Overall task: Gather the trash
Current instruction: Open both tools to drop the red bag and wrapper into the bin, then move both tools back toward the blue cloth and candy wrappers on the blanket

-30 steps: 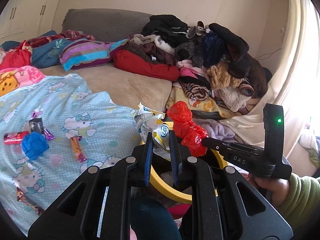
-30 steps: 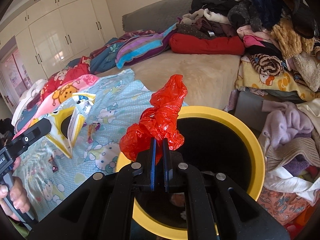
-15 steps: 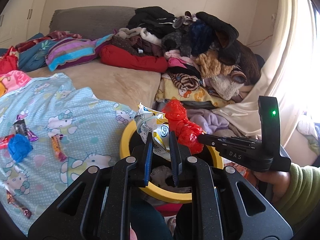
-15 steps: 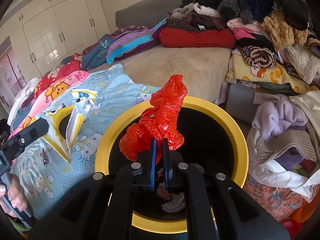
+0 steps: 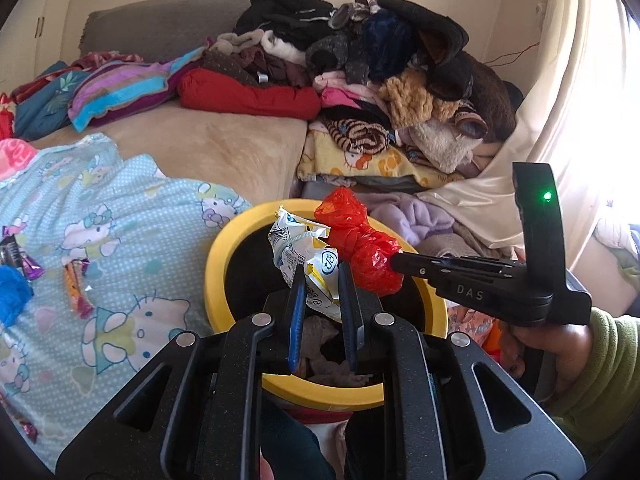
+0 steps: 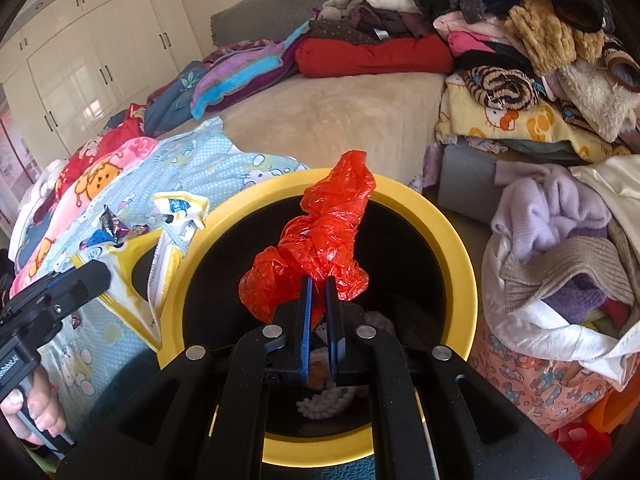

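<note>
We held both tools over the yellow-rimmed bin (image 6: 460,248) beside the bed. Our left gripper (image 5: 320,280), pointed forward and level above the bin's near rim, was clamped on a crumpled white-and-yellow wrapper (image 5: 298,248). Our right gripper (image 6: 318,292), reaching in from the right with its jaws nearly closed, pinched a wad of red plastic bag (image 6: 316,244) directly above the bin's dark opening. More candy wrappers (image 5: 76,288) lay on the blue cartoon-print blanket (image 5: 132,240).

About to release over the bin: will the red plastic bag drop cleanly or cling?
Probably light: the red plastic bag stands crumpled above the right gripper. Thin film may cling briefly. It is over the yellow bin, so it should land inside.
</note>
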A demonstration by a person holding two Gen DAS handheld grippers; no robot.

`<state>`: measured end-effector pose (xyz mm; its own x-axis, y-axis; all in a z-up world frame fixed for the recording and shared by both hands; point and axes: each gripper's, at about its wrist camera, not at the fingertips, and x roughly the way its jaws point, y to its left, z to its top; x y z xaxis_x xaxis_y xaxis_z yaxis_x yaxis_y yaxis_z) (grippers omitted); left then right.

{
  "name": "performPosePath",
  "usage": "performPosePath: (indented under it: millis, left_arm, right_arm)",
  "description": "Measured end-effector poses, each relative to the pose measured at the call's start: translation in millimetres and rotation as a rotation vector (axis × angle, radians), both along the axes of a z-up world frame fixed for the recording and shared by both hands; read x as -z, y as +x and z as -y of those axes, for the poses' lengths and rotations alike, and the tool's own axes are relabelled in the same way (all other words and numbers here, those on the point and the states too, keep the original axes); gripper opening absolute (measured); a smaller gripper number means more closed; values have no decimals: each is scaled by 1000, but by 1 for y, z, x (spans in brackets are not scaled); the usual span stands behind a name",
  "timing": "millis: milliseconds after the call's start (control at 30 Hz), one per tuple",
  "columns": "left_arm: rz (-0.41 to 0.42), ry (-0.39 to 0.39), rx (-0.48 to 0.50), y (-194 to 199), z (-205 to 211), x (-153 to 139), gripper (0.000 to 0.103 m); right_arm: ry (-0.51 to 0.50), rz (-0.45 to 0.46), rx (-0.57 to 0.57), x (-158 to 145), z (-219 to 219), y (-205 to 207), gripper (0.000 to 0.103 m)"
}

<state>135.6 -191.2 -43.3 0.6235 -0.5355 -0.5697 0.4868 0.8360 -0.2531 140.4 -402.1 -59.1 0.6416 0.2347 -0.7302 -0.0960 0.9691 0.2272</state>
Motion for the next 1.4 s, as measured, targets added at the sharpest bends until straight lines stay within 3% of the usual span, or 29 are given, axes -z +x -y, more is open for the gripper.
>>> performPosePath:
  millis: [467,533,567,600,633,667,767,900,1100,1400]
  left_arm:
    - [-47,7,6,21,11,20,11]
    - [-52,9,7,23,12,21,12]
    - [-51,6,2,23,11,21,22]
    - [-53,3,-2,22,9,22,46]
    - [-55,0,-10,22,7,21,60]
    - [-54,-8,-22,21,4,20,80]
    - [-44,-29,-46,19,-6,17,92]
    - [-40,-38,-100,18,-20,13,92]
    - [-9,-44,-167,13,-40,3,92]
    - [51,-25,-243,2,-64,-12,92]
  right_arm:
    - [13,-41,11,9,5,4,7]
    - [14,-48,28,11,7,4,13]
    - [14,-55,34,12,8,5,16]
    - [14,-55,40,12,8,4,25]
    - [11,-54,50,12,8,4,37]
    - [5,-49,62,12,8,3,41]
    - [-23,-24,77,8,4,1,52]
    - [-40,39,81,0,-4,-6,69]
    - [-39,111,58,-14,-23,-16,79]
    - [-84,221,-13,-38,-54,-30,85]
